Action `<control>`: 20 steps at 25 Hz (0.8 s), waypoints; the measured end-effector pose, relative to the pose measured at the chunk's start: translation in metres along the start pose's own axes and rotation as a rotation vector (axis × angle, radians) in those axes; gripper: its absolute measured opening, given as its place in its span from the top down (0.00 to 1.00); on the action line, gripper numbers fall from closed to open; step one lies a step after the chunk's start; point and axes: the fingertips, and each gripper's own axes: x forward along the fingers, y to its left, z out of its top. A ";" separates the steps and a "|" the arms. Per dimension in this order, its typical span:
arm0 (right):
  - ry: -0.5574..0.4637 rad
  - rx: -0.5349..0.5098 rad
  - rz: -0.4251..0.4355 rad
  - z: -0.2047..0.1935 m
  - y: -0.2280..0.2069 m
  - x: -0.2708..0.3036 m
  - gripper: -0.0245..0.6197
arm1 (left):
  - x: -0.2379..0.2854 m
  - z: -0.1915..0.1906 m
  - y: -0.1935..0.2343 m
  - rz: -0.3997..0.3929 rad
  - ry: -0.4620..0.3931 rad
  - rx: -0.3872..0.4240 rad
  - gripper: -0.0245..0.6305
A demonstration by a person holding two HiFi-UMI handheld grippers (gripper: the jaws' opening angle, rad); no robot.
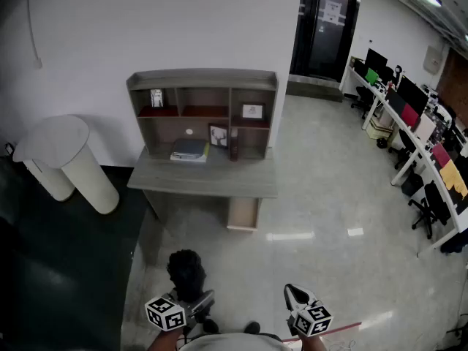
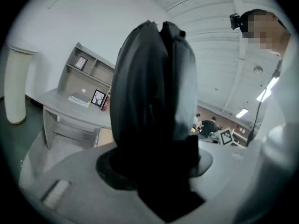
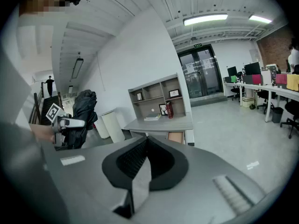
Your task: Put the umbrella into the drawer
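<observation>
**Operator:** Where's the umbrella (image 1: 186, 270), and what are my claws doing?

**Spotter:** Your left gripper (image 1: 199, 299) is pinching it. It's a folded black bundle held in the air in front of you, well apart from the desk (image 1: 205, 178) and its open drawer (image 1: 243, 213). Your right gripper (image 1: 295, 295) is pressed together on nothing.

**Operator:** How will it handle?

**Spotter:** Probably light. It looks like soft, slippery fabric over stiff ribs, so it may slide. You'd do best clamping across the firm core, near the middle.

**Operator:** Which way does it point?

**Spotter:** Its long axis is roughly upright, with 1 end above your jaws. I can't tell which end is the handle.
</observation>
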 end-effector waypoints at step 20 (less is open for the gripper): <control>-0.009 0.030 0.026 -0.012 -0.022 -0.013 0.95 | 0.006 -0.008 -0.012 0.018 -0.016 -0.020 0.60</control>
